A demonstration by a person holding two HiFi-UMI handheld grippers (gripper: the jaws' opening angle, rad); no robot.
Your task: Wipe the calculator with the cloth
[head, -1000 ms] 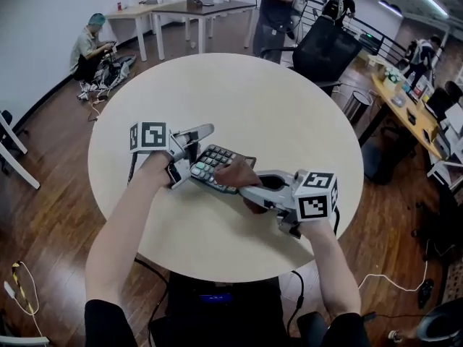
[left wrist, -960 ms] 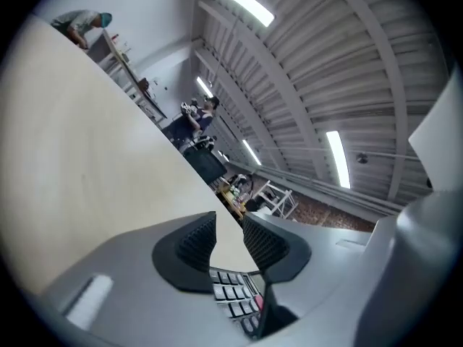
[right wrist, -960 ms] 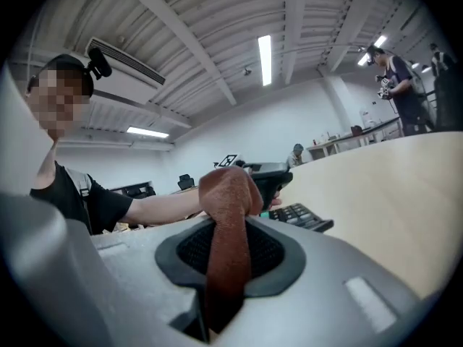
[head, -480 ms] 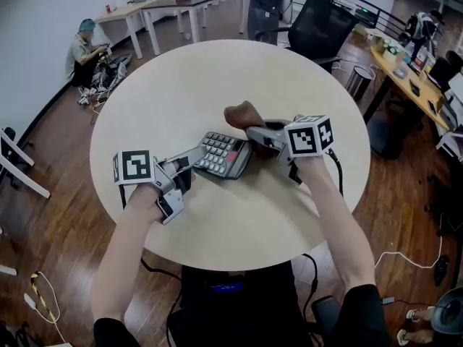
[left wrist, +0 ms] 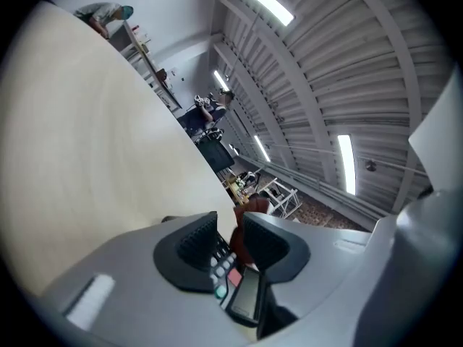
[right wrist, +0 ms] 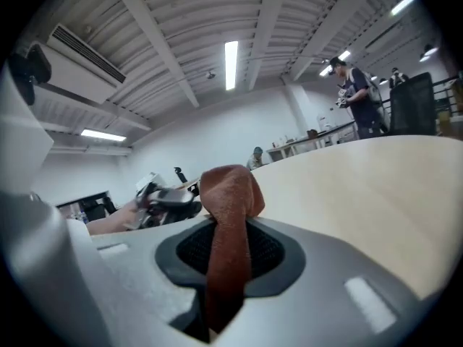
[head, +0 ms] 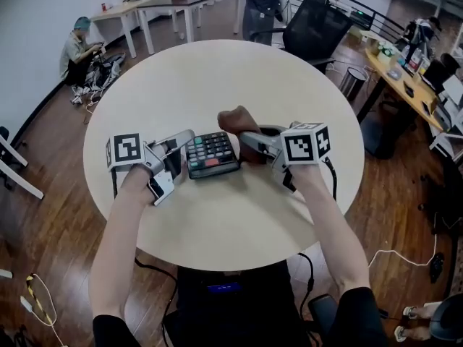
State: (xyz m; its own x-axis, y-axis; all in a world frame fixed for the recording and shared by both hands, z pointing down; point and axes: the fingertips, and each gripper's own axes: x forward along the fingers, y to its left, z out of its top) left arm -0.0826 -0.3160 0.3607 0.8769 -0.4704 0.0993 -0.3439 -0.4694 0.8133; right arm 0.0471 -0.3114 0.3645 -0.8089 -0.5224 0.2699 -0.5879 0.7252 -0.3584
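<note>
The calculator [head: 212,154] is dark, with rows of pale keys, 1 red key among them, and a display at one end. It sits near the middle of the round pale surface [head: 217,78], its left edge pinched in the narrow left gripper [head: 184,148]. The right gripper [head: 246,142] clamps a bunched brown cloth [head: 235,118] just beside the calculator's far right corner. Bare surface spreads wide beyond them to the far edge; the near edge lies closer.
</note>
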